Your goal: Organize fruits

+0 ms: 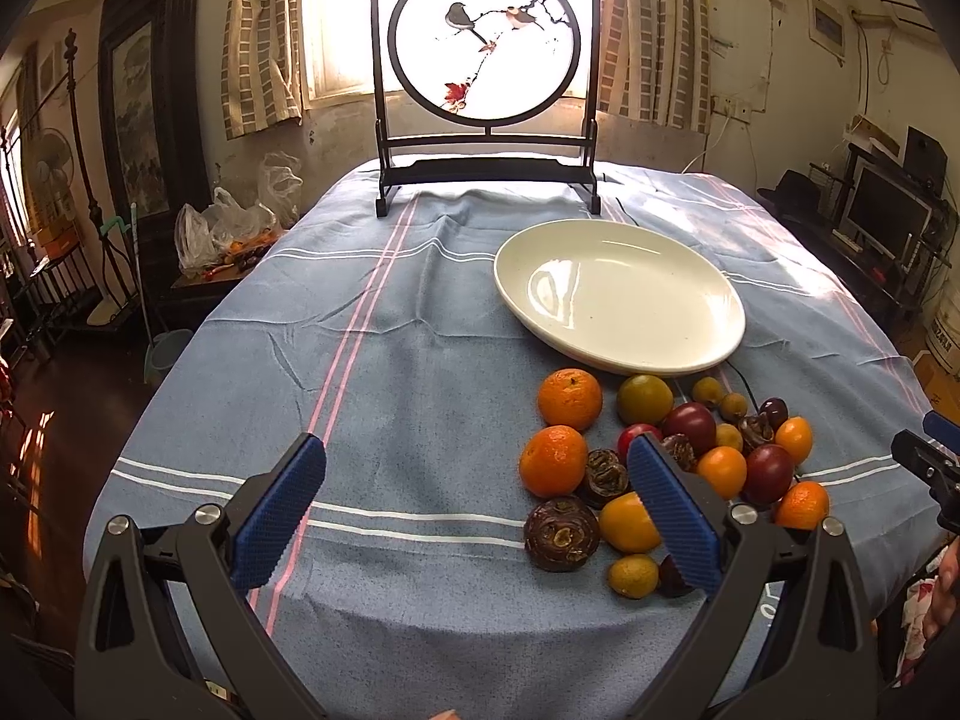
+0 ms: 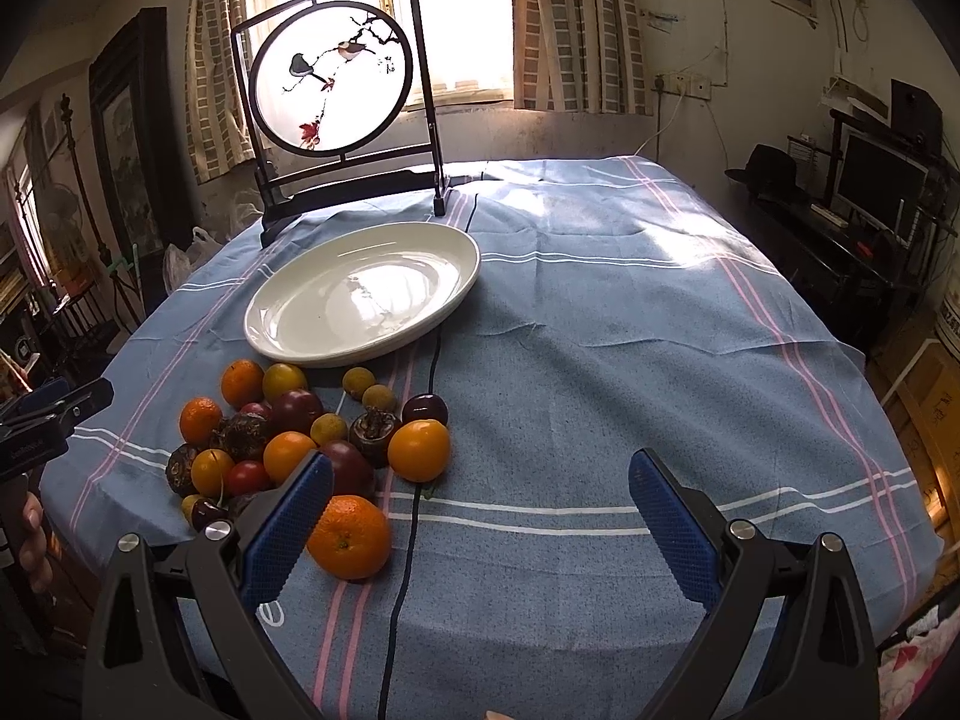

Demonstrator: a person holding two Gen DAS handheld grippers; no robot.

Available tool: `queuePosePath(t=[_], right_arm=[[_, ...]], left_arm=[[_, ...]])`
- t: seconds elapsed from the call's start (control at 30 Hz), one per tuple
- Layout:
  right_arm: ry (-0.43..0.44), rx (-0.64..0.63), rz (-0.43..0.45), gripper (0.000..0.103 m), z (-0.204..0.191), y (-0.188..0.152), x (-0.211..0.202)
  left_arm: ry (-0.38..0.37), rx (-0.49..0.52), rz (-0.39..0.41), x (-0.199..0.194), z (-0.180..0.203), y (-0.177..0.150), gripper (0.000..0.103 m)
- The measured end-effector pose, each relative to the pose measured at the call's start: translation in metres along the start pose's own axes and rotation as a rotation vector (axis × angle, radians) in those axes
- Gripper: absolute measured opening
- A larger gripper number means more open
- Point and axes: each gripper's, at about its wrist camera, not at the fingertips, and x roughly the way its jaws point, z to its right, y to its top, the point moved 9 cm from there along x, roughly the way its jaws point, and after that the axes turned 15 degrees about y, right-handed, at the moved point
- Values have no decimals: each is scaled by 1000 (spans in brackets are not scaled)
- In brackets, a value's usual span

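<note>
A pile of fruits lies on the blue striped tablecloth in front of an empty white plate point(image 1: 624, 294): tangerines point(image 1: 569, 399), dark purple fruits point(image 1: 690, 423), brown wrinkled fruits point(image 1: 561, 534) and small yellow ones. My left gripper point(image 1: 474, 480) is open and empty, above the cloth left of the pile, its right finger over the pile's near edge. In the right wrist view the plate point(image 2: 360, 294) sits behind the pile and my right gripper point(image 2: 480, 498) is open and empty, right of the pile; a tangerine point(image 2: 351, 537) lies beside its left finger.
A framed round bird screen point(image 1: 486, 42) stands at the table's far edge behind the plate. A thin black cable point(image 2: 414, 510) runs across the cloth past the fruits. Plastic bags point(image 1: 228, 228) sit on a low stand to the left. Shelving with a monitor point(image 2: 876, 180) stands at right.
</note>
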Motion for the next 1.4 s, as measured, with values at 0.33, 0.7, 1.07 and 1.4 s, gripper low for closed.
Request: queuePosePath(t=[0.33,0.7,1.07,1.4], right_arm=[[-20,-20,21,99,-2,5,-5],[-40,-26,28,99,0,8,-9],[-40,-27,28,99,-1,7,-10],[-42,-25,22,99,0,4,-10]], left_arm=[[1,-4,1,0,-1,0,99],[0,1,6,-3,0,2,99],[-1,-1,14,-5,0,3,99],[2,-21,-18,3,-5,-1,99]])
